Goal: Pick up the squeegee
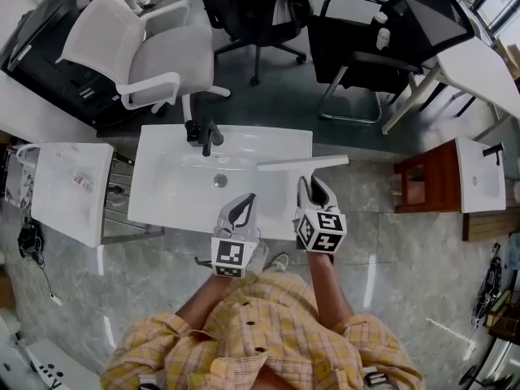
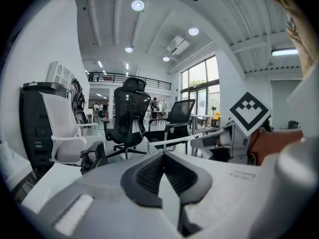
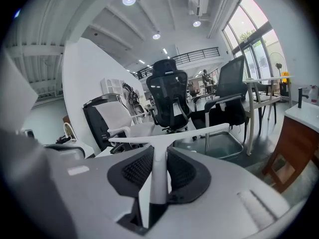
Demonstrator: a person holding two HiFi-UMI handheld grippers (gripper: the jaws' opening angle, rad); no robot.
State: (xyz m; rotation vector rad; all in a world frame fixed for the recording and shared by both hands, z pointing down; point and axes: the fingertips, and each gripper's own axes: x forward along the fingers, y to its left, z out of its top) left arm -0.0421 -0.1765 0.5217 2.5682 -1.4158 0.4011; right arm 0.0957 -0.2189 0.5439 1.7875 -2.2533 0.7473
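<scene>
Open-plan hall, white walls. Round downlights (image 2: pixel 138 5) are lit in the exposed ceiling. Tall windows (image 2: pixel 202 88) are seen at the far side, a railed mezzanine (image 2: pixel 119 76) beside them. Floor: glossy grey tiles (image 1: pixel 146 283) near, darker grey (image 1: pixel 276 96) further out. A white basin bench (image 1: pixel 162 193) with black tap (image 1: pixel 203 134) is flanked by a second basin (image 1: pixel 69 185) and a wooden cabinet (image 1: pixel 426 181). White mesh chair (image 1: pixel 142 51), black swivel chair (image 1: pixel 256 6), black sled-base chair (image 1: pixel 357 51) and white desk (image 1: pixel 483 67) are parked beyond.
</scene>
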